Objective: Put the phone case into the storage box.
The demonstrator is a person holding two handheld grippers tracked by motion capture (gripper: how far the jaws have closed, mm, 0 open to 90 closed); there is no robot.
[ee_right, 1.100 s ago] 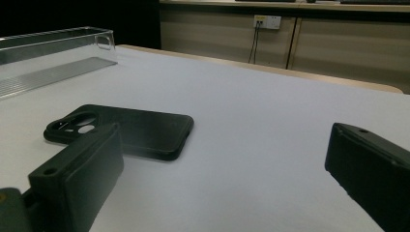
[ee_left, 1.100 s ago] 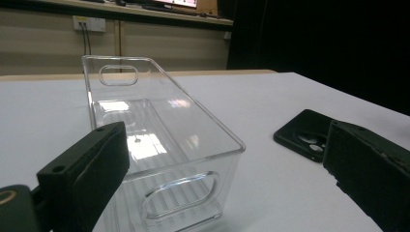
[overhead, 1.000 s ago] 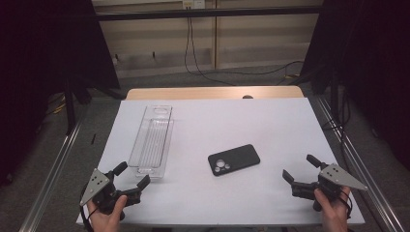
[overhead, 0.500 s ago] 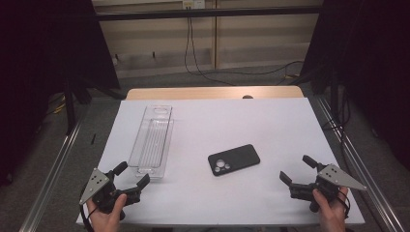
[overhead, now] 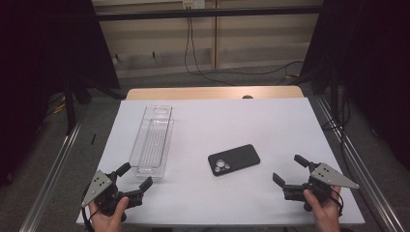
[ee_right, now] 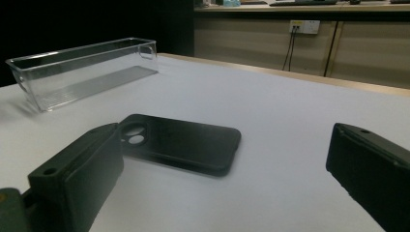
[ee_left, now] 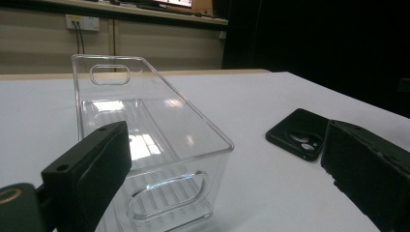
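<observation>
The black phone case point(overhead: 234, 159) lies flat in the middle of the white table point(overhead: 251, 121). The left gripper point(overhead: 134, 176), lower left, and the right gripper point(overhead: 291, 169), lower right, both have jaws wide apart, holding nothing.

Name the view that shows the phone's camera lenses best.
The high view: the phone lies back-up in full outline, with its lens cluster unobstructed at its left end. In the right gripper view the phone is large, but a tool jaw crowds the lenses. In the left gripper view the phone is small and partly cut off by a jaw.
</observation>
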